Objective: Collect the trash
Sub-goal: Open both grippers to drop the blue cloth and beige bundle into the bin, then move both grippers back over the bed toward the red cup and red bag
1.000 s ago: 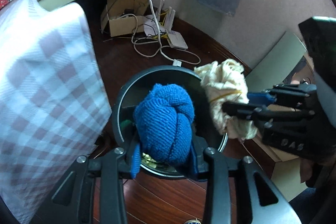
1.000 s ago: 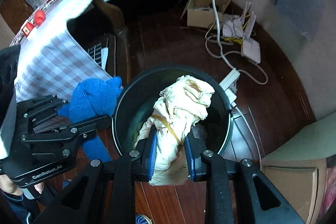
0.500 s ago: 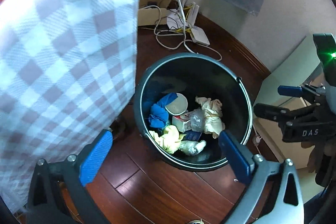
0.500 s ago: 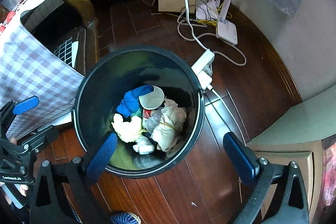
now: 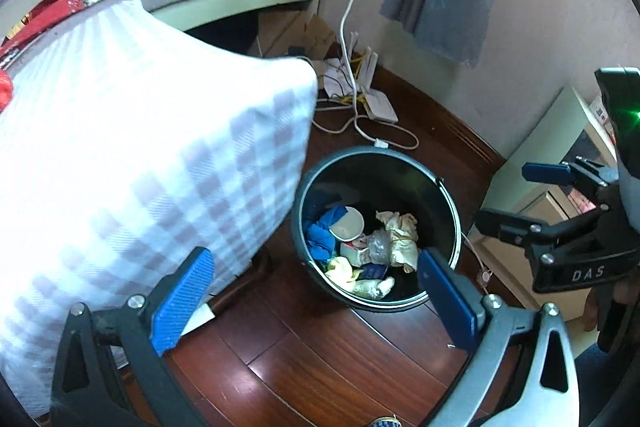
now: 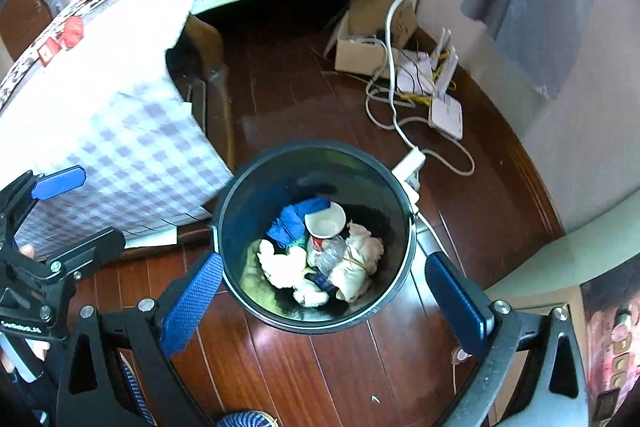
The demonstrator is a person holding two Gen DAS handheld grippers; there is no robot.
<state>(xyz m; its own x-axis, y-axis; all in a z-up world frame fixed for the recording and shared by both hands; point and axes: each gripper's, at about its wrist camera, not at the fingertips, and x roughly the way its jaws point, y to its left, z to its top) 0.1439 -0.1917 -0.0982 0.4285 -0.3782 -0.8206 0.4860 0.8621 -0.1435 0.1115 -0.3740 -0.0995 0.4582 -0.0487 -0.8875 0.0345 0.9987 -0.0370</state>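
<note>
The trash bin (image 5: 376,227) stands on the wooden floor (image 5: 320,359), ahead of and below both tools. The left tool (image 5: 316,303) has its jaws spread wide and holds nothing; the bin appears between its blue pads (image 5: 182,301), nearer the right one. The right tool (image 6: 324,307) is likewise spread wide and holds nothing; the bin (image 6: 316,235) sits centred between its pads (image 6: 192,303), just beyond the tips.

Inside the bin lie a blue cloth (image 6: 290,221), a cream cloth bundle (image 6: 358,265) tied with a thin band, a pale yellow crumpled piece (image 6: 282,265), a round white lid-like disc (image 6: 325,219) and a crumpled clear plastic item (image 6: 330,253). In the left view the same blue cloth (image 5: 322,233) and cream bundle (image 5: 400,239) lie on the bin floor.

Both tools point steeply down from above the bin. The right tool (image 5: 560,223) enters the left view from the right side; the left tool (image 6: 52,227) enters the right view from the left side.

The bin is round, dark and glossy with a thin metal rim. A checked white and lilac cloth (image 5: 132,167) hangs to the left of the left tool. Beyond the bin, white cables (image 6: 400,115) and a cardboard box (image 6: 370,35) lie on the floor.
</note>
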